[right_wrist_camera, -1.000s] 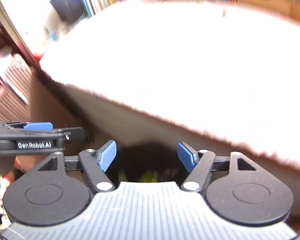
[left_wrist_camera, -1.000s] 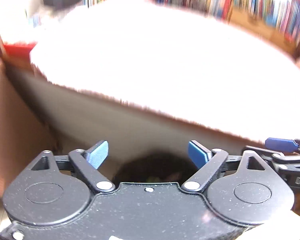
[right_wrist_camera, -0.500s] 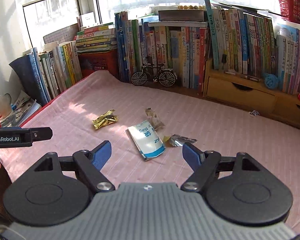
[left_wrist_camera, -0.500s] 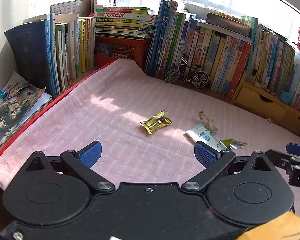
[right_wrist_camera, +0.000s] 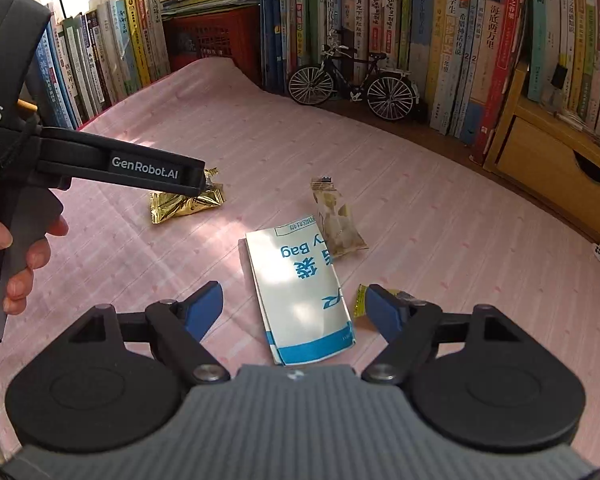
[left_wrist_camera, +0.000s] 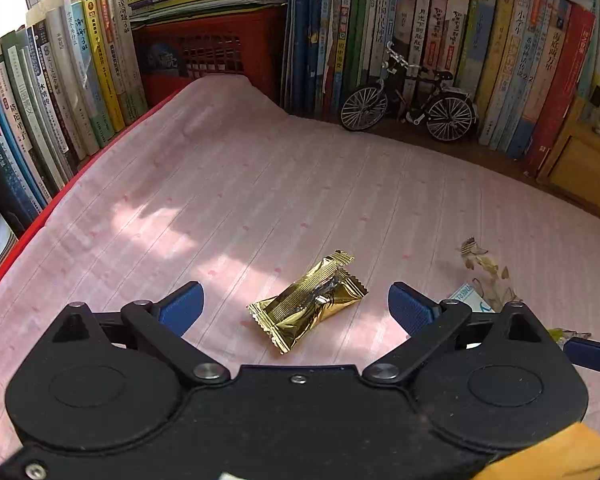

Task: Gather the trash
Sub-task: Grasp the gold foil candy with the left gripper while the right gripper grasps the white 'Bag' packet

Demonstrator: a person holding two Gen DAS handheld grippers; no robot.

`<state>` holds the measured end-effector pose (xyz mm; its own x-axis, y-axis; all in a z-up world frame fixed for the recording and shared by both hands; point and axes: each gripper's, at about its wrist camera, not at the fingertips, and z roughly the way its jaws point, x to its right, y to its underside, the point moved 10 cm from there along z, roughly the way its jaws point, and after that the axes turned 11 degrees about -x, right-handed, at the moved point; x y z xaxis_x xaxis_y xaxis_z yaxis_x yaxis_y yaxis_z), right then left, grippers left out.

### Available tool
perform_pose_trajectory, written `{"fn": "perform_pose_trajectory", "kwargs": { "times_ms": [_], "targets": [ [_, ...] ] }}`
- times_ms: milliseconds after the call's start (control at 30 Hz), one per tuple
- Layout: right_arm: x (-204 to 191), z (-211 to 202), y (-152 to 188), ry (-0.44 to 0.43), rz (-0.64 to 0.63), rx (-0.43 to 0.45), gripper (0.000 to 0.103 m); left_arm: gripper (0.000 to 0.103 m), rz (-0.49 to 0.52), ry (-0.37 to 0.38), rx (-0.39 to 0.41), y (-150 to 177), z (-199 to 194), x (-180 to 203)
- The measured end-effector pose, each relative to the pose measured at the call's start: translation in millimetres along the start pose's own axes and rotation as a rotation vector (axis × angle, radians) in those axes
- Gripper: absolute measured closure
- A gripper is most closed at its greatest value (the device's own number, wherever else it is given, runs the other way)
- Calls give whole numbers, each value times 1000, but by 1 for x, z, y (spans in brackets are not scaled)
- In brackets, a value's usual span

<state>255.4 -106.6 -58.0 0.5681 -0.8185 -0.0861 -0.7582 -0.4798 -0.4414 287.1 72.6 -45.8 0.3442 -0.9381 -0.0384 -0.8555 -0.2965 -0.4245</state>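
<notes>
A gold foil wrapper lies on the pink cloth, just ahead of and between the blue pads of my left gripper, which is open and empty. In the right wrist view the same gold wrapper sits partly behind the left gripper's arm. A white and blue paper bag lies between the pads of my right gripper, also open and empty. A pale snack wrapper touches the bag's far corner. A small crumpled yellow-green wrapper lies beside the right pad.
Rows of upright books line the back and left. A red crate stands in the far corner, a model bicycle in front of the books, and a wooden drawer unit at right. A hand holds the left gripper.
Both grippers rose from below the table edge to above the cloth, then moved forward and down. The gold wrapper and the paper bag now lie close between the open pads.
</notes>
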Motion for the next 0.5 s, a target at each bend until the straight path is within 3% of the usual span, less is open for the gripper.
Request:
{"fn": "perform_pose_trajectory", "kwargs": {
  "times_ms": [200, 300, 367, 500],
  "targets": [
    [2, 31, -10, -5, -2, -43, 17, 6, -4, -6, -57, -7, 36, 6],
    [1, 41, -11, -16, -6, -64, 17, 12, -11, 19, -73, -9, 42, 10],
    [1, 46, -11, -16, -3, -78, 17, 22, -17, 41, -89, -9, 46, 14],
    [0, 49, -10, -14, -12, -72, 14, 24, 3, 51, -82, -7, 49, 22]
  ]
}}
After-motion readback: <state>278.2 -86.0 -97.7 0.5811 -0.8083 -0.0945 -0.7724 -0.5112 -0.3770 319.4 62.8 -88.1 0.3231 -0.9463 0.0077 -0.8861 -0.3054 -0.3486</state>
